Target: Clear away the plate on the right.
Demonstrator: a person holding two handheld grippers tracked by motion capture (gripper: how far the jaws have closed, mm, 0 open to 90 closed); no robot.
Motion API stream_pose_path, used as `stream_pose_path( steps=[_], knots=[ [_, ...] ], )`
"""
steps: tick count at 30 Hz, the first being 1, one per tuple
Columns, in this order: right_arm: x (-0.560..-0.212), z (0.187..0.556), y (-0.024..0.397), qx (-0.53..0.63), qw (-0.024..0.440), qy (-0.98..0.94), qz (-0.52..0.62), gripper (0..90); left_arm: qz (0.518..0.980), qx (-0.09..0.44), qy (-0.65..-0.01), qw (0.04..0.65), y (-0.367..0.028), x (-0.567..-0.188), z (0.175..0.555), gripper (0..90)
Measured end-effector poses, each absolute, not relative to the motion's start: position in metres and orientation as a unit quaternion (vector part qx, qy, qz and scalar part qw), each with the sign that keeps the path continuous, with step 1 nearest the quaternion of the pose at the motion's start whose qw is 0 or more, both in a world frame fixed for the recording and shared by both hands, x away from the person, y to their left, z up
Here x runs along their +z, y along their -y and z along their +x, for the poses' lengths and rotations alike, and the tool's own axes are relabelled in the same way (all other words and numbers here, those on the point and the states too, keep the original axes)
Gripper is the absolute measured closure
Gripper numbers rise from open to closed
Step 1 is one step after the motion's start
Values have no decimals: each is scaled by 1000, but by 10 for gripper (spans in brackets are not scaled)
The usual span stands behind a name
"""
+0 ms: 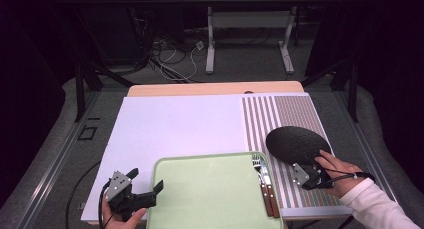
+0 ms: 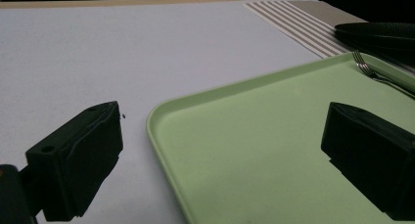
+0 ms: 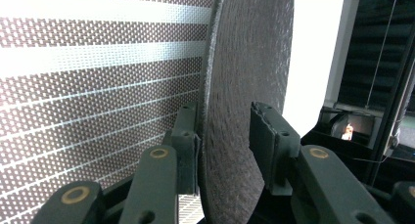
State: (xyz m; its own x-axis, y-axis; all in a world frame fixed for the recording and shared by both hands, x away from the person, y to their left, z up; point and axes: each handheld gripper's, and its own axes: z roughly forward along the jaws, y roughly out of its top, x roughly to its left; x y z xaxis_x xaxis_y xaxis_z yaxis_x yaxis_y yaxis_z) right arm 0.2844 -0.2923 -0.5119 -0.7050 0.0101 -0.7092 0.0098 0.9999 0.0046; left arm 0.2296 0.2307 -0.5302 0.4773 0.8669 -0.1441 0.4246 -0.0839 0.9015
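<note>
A black round plate [image 1: 295, 144] sits over the striped placemat [image 1: 280, 114] at the right. My right gripper [image 1: 306, 171] grips its near rim. In the right gripper view the plate [image 3: 244, 62] stands on edge between the two jaws of the right gripper [image 3: 222, 136], with a pad against each face. My left gripper [image 1: 146, 180] rests at the near left, open. Its jaws straddle the left corner of a light green tray [image 1: 215, 161]. In the left gripper view the left gripper [image 2: 220, 150] has one jaw over the white mat and the other over the tray [image 2: 166, 111].
A fork and wood-handled knives [image 1: 265, 184] lie along the tray's right side; the fork [image 2: 372, 70] points toward the plate [image 2: 381, 31]. A white mat [image 1: 175, 124] covers the table's left and middle. Beyond the table are desk legs and cables on the floor.
</note>
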Motion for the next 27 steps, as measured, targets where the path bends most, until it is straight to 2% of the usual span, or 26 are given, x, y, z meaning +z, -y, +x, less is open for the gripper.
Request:
stream_pose_path(
  steps=[3, 7, 13, 24, 25, 27],
  knots=[
    [-510, 286, 291, -9, 387, -922, -5, 655, 700, 223, -461, 498, -231, -530, 230, 20],
    [-509, 287, 292, -22, 376, -926, -4, 752, 701, 223, -461, 496, -231, -530, 230, 20],
    [-507, 287, 293, -32, 371, -928, 3, 834, 701, 224, -460, 496, -231, -530, 230, 20],
    [-508, 285, 293, -45, 394, -918, -16, 855, 699, 222, -462, 499, -231, -530, 230, 20],
    [-511, 285, 294, -29, 409, -912, -26, 856, 699, 223, -462, 499, -231, -530, 230, 20],
    [-510, 283, 294, -42, 401, -915, -21, 856, 699, 223, -462, 498, -231, -531, 230, 20]
  ],
)
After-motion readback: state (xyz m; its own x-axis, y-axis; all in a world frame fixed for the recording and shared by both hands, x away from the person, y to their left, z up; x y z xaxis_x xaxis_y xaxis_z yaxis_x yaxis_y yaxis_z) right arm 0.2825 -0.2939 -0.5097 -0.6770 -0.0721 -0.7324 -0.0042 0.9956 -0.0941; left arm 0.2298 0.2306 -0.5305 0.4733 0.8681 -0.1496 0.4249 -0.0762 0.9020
